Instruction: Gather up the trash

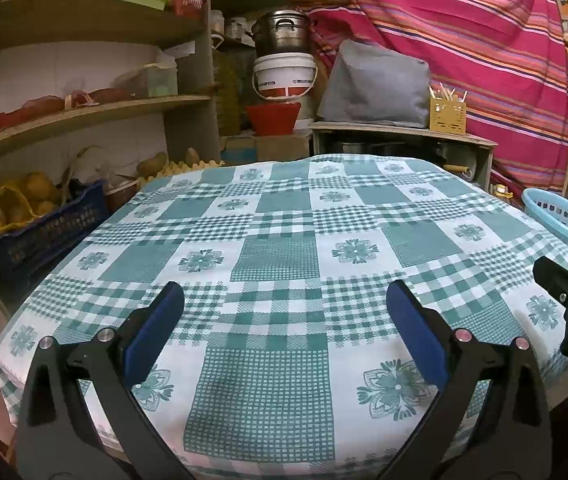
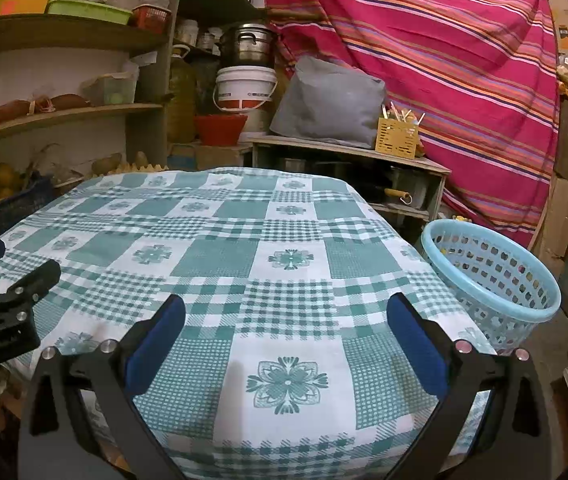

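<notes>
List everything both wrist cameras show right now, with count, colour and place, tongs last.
tablecloth: one, green and white check, over the table, nothing lying on it
basket: one, light blue, perforated, off the table's right edge; contents unclear
striped cloth: one, pink with stripes, hanging behind
cushion: one, grey, on the low cabinet behind the table
yellow holder: one, with sticks, beside the cushion
bucket: one, white, under a metal pot
red bowl: one, below the bucket
blue crate: one, left, beside the table
left tongs: one, black with blue pads, open, empty
right tongs: one, same colours, open, empty
</notes>
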A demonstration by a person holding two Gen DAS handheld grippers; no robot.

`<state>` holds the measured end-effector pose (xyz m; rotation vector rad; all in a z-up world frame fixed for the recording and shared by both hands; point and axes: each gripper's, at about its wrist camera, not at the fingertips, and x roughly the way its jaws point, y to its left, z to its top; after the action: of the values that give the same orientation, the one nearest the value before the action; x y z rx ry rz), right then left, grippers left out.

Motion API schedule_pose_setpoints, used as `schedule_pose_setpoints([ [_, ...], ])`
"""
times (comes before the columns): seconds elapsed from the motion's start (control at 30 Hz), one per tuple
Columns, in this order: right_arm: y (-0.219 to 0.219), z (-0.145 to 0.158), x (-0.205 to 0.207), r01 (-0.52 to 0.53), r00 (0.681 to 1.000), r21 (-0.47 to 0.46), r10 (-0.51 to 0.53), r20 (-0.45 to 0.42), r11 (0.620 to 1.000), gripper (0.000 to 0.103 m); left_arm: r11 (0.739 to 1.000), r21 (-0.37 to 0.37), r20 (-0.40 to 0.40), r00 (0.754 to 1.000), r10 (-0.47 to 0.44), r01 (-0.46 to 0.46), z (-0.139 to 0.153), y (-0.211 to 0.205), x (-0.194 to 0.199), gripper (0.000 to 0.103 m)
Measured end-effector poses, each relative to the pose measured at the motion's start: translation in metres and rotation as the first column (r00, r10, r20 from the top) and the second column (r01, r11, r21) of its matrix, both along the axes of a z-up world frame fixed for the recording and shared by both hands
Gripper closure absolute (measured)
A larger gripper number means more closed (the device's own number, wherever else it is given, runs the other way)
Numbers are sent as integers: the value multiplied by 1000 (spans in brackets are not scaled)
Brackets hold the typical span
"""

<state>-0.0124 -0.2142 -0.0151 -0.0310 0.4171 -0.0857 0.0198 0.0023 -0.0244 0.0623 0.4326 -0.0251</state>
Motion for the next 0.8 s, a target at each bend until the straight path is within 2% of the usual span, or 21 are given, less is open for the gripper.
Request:
schedule_pose_setpoints([
  [0.8,-3,0,-1,4,1000,-1,-4,4,1000,5,1000,-6,8,1000,6,-6,0,5,2,5],
])
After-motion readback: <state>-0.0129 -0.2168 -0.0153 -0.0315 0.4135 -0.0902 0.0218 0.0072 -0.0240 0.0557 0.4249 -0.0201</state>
